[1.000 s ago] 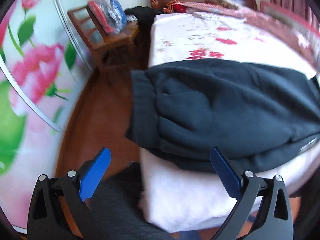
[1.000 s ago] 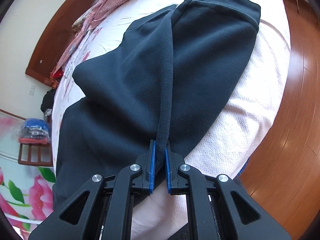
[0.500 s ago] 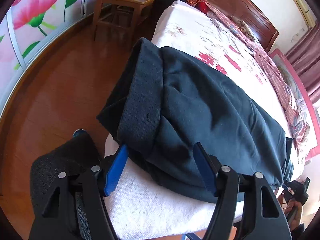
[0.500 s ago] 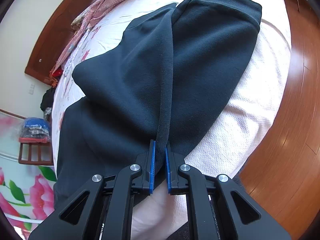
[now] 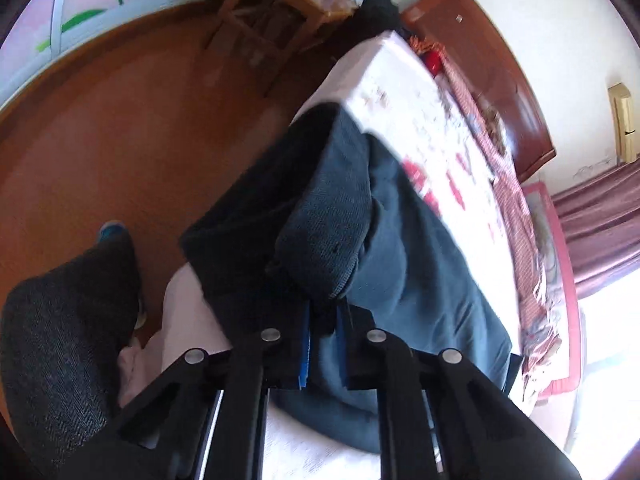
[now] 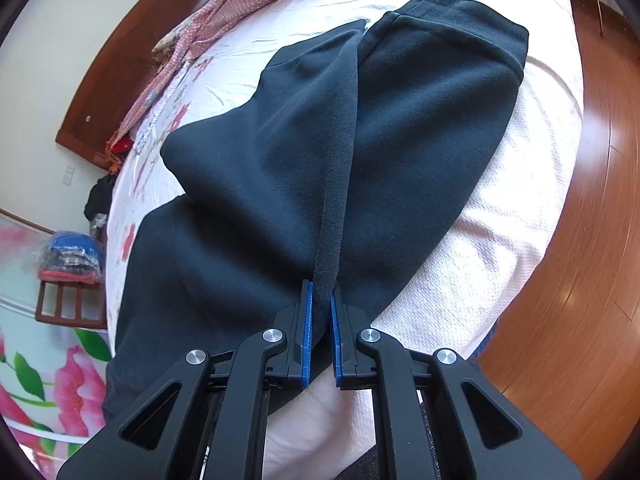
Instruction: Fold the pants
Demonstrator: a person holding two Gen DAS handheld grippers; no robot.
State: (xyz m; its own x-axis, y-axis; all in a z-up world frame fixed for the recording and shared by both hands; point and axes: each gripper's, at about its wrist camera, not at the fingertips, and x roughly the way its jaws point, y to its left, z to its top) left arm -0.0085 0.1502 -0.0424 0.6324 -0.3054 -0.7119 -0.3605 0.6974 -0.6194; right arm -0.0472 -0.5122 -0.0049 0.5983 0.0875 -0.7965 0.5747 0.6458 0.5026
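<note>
Because the dark sweatpants (image 6: 304,168) lie along the bed (image 6: 500,240) edge, each hand-held gripper clenches fabric: left hand-held gripper (image 5: 322,344) the ribbed waistband (image 5: 328,236), right hand-held gripper (image 6: 319,332) a leg fold, ready for lifting together.

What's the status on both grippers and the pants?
Left gripper shut on pants at the ribbed waistband. Right gripper shut on pants edge. Pants lie along the bed. Nothing in the way.

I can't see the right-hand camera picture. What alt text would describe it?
The right gripper, black with blue pads, is shut on a raised fold of dark pants spread across a white bed. A pink checked cloth lies along the far side of the bed, with wooden floor to the right.
</note>
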